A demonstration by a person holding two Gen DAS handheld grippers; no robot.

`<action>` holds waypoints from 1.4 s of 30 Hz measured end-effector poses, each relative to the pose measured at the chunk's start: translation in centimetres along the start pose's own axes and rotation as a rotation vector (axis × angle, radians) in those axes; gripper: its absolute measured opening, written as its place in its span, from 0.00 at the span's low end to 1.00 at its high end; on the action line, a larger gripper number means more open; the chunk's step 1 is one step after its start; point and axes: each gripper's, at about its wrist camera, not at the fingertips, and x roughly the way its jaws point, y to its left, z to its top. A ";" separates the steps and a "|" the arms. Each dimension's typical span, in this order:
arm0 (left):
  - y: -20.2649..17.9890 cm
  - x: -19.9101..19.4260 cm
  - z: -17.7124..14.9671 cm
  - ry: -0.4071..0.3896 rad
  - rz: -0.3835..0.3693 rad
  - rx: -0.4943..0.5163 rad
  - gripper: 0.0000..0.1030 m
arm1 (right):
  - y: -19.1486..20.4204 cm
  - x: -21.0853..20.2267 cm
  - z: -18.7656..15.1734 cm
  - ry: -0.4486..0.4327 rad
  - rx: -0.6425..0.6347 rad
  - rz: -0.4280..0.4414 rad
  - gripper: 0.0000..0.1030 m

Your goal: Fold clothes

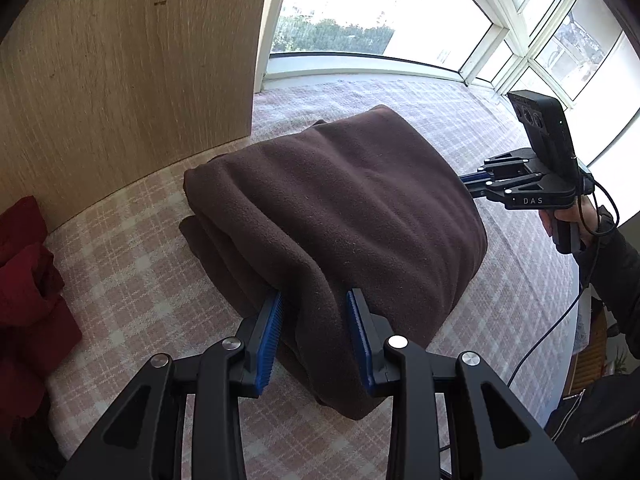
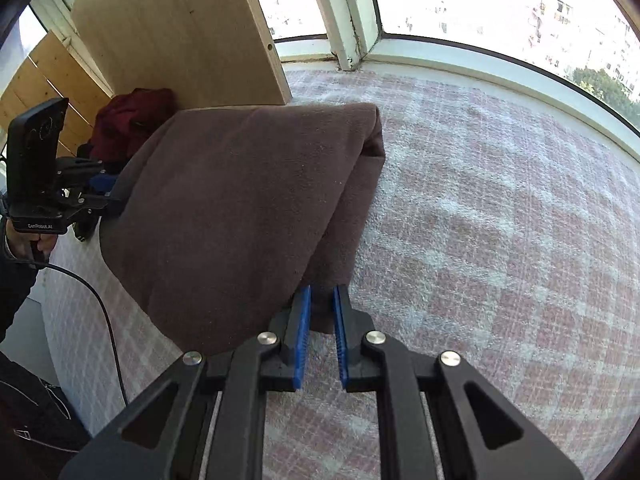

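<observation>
The folded fleece garment (image 1: pixel 340 216) is a plain dark brown, no print on it. Under it the bed cover (image 1: pixel 132 264) shows a pale pink and cream check (it reads a stronger pink to the right of the garment, toward the windows). To the left of the brown garment lies a heap of deep red cloth (image 1: pixel 28 280), also unpatterned. Behind that stands a light wooden panel (image 1: pixel 120 72) with fine grain. The left gripper (image 1: pixel 314 300) and right gripper (image 2: pixel 319 292) are black with bright blue ribbed pads. The window frame (image 1: pixel 360 66) beyond the garment is white.
</observation>
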 end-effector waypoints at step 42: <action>1.3 -3.0 0.0 -0.024 0.016 0.025 0.30 | -1.7 -1.3 0.2 0.078 0.257 0.317 0.39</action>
